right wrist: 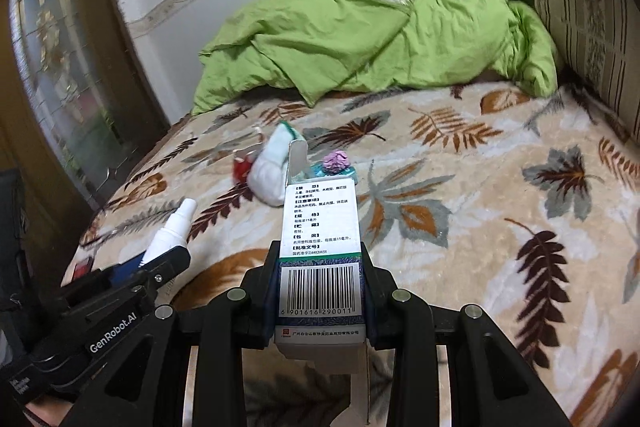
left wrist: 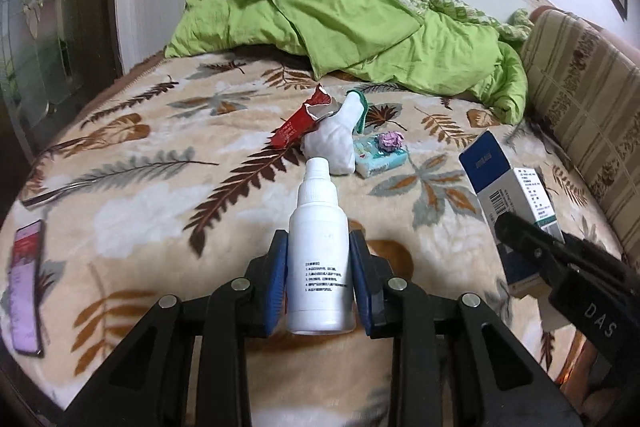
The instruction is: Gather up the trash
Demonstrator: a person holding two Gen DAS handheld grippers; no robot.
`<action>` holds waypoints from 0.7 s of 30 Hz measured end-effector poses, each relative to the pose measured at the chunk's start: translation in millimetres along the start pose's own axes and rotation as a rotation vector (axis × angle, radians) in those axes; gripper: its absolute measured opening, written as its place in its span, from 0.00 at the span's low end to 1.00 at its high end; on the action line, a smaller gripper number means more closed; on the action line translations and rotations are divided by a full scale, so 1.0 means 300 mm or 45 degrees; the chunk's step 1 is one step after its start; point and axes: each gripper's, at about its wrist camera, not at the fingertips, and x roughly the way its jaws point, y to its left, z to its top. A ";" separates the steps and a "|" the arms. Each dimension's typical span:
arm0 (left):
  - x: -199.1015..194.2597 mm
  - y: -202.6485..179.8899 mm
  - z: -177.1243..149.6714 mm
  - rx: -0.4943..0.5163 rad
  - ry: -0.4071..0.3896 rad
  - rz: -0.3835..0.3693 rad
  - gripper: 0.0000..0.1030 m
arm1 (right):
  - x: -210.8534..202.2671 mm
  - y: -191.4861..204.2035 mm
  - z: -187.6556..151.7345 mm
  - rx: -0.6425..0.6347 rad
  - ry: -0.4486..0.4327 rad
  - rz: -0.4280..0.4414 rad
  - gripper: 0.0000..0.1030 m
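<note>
Smooth white plastic bottle (left wrist: 319, 251) between blue rubbery pads (left wrist: 277, 279); glossy printed cardboard box (right wrist: 320, 259) in the other jaws; beyond both, plush matt fleece blanket (left wrist: 160, 187) and crumpled foil wrapper (left wrist: 306, 123).

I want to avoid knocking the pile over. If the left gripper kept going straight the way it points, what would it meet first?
Probably the white sock: the white spray bottle held in the left gripper points its nozzle right at it, though depth is uncertain.
</note>
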 end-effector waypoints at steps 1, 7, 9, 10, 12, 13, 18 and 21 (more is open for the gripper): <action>-0.025 -0.003 -0.019 0.013 -0.016 0.017 0.28 | -0.019 0.002 -0.010 -0.016 -0.005 0.000 0.34; -0.101 -0.036 -0.082 0.048 -0.068 0.042 0.28 | -0.106 -0.013 -0.050 0.003 -0.061 0.032 0.34; -0.105 -0.051 -0.085 0.079 -0.086 0.061 0.28 | -0.109 -0.008 -0.051 -0.001 -0.066 0.027 0.34; -0.102 -0.056 -0.088 0.092 -0.087 0.072 0.28 | -0.107 -0.008 -0.052 -0.004 -0.061 0.021 0.34; -0.091 -0.058 -0.092 0.092 -0.074 0.073 0.28 | -0.112 -0.008 -0.054 -0.015 -0.057 0.011 0.34; -0.084 -0.057 -0.092 0.092 -0.066 0.078 0.28 | -0.112 -0.009 -0.053 -0.019 -0.056 0.009 0.34; -0.058 -0.051 -0.093 0.082 -0.045 0.091 0.28 | -0.095 -0.021 -0.052 0.000 -0.030 0.007 0.34; -0.047 -0.053 -0.095 0.084 -0.035 0.094 0.28 | -0.088 -0.019 -0.052 -0.003 -0.027 0.004 0.34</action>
